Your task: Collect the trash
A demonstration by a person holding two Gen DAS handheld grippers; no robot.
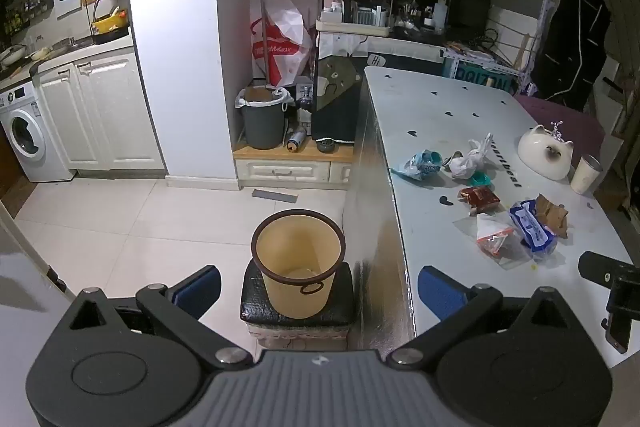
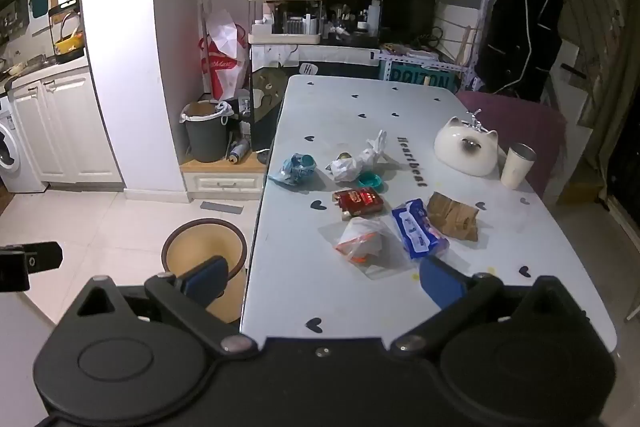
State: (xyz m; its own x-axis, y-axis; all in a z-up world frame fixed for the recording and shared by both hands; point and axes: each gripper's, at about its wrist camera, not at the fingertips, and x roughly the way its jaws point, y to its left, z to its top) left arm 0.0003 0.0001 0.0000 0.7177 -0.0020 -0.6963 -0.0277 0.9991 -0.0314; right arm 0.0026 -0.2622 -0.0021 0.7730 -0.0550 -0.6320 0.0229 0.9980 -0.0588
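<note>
Trash sits scattered across the white table (image 2: 360, 307), nothing collected yet by the look of it, and the tan bin (image 2: 204, 251) waits empty on a black stool (image 1: 296, 311) hard against the table's left edge. Sweeping left to right: a crumpled blue bag (image 2: 296, 167), a white plastic bag (image 2: 356, 163) with a teal lid (image 2: 370, 181) just beside it, a red packet (image 2: 358, 202), a clear bag with orange print (image 2: 360, 239), a blue wipes pack (image 2: 418, 229) and a brown paper wrapper (image 2: 454, 217). Left gripper (image 1: 318, 287) hangs over the bin, jaws spread wide, holding nothing. Right gripper (image 2: 326, 279) hovers at the table's near edge, jaws wide too, empty. The clear bag lies just ahead, between its pads, so the right hand is nearer. The wipes pack, touching the right pad's tip, runs its long axis away and slightly leftward.
</note>
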